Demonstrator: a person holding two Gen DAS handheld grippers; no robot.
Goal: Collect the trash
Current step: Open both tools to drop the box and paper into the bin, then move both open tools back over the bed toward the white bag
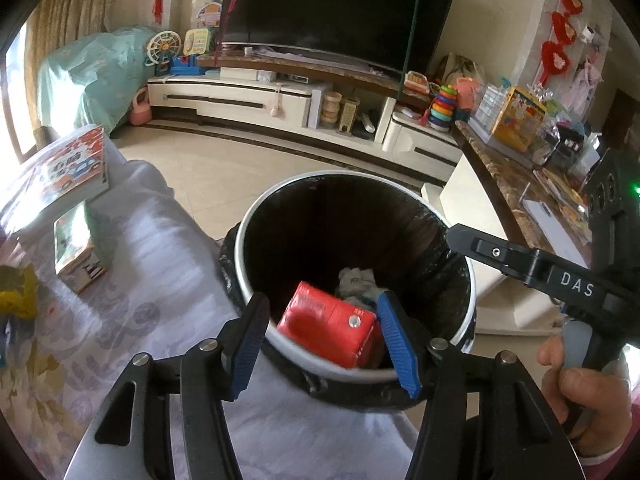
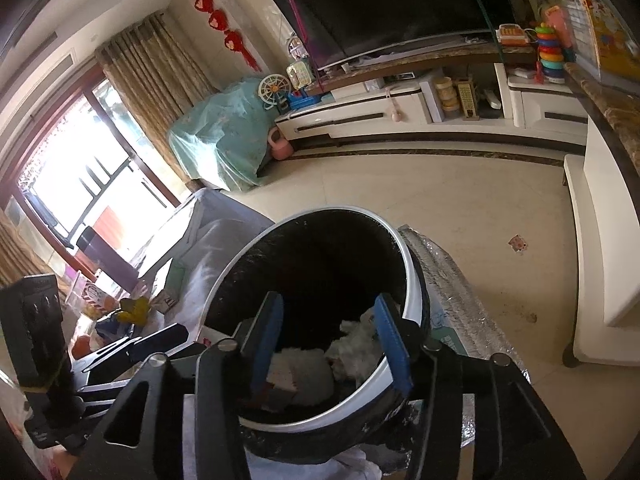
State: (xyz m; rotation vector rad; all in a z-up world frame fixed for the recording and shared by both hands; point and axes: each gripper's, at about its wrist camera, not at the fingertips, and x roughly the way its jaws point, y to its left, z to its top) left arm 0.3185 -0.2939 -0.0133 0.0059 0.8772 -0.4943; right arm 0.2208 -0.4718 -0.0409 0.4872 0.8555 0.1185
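A round trash bin [image 1: 256, 208] with a white rim and black liner stands just below both grippers. My left gripper [image 1: 324, 344] is open over its near rim. A red carton [image 1: 328, 324] lies inside the bin below the blue pads, slightly blurred, next to crumpled grey-white paper [image 1: 358, 280]. One finger of the right gripper [image 1: 480, 246] reaches over the bin's right rim, held by a hand [image 1: 580, 384]. In the right wrist view my right gripper [image 2: 332, 344] is open above the bin [image 2: 412, 280], nothing between its pads. White crumpled paper [image 2: 356, 340] lies at the bottom.
A table under a pale patterned cloth [image 1: 140, 280] sits left of the bin, with a small box [image 1: 76, 248], a picture book [image 1: 64, 168] and a yellow wrapper [image 1: 16, 296]. A counter [image 1: 512, 176] stands right. A foil mat [image 2: 460, 300] and a paper scrap [image 2: 517, 243] lie on the floor.
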